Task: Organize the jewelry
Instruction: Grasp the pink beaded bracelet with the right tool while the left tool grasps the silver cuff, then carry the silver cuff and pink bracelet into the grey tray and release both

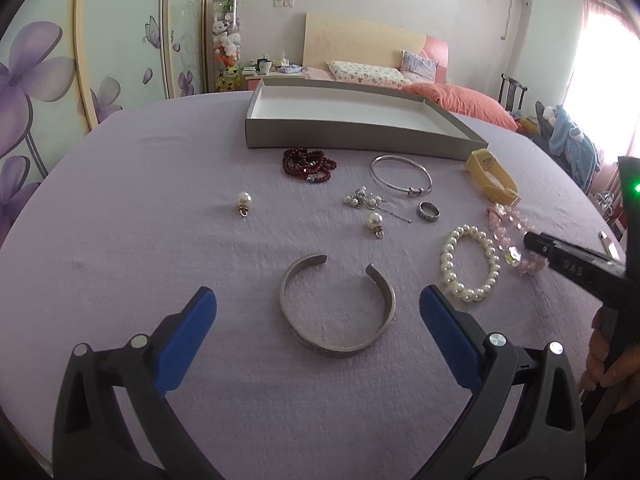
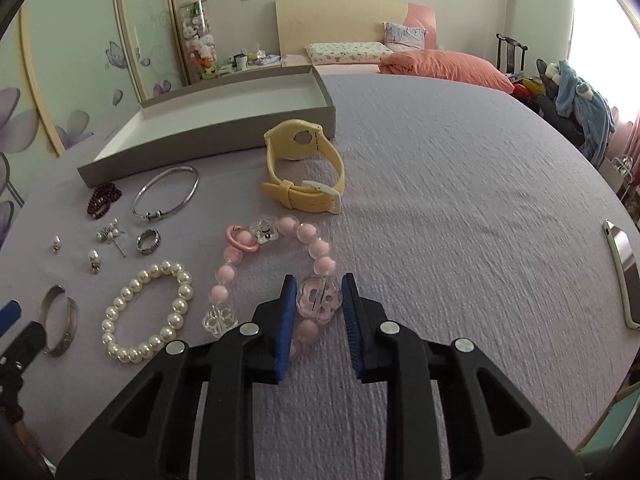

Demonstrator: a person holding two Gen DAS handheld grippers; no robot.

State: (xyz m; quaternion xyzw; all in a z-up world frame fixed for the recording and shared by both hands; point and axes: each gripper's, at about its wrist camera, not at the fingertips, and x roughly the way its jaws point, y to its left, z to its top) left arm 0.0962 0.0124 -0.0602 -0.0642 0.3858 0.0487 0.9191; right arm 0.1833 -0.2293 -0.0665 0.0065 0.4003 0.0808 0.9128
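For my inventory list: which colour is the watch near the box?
Pale yellow watch, with a white buckle; clearest in the right wrist view.

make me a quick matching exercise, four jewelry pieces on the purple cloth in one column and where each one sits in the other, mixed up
Things:
1. silver cuff bracelet
2. pink bead bracelet
3. yellow watch
4. red bead bracelet

Places:
A. just in front of the grey tray, towards its left end
B. between the open jaws of the left gripper
C. by the tray's right corner, strap buckled
D. one clear flower bead between the jaws of the right gripper

Pairs: 1-B, 2-D, 3-C, 4-A
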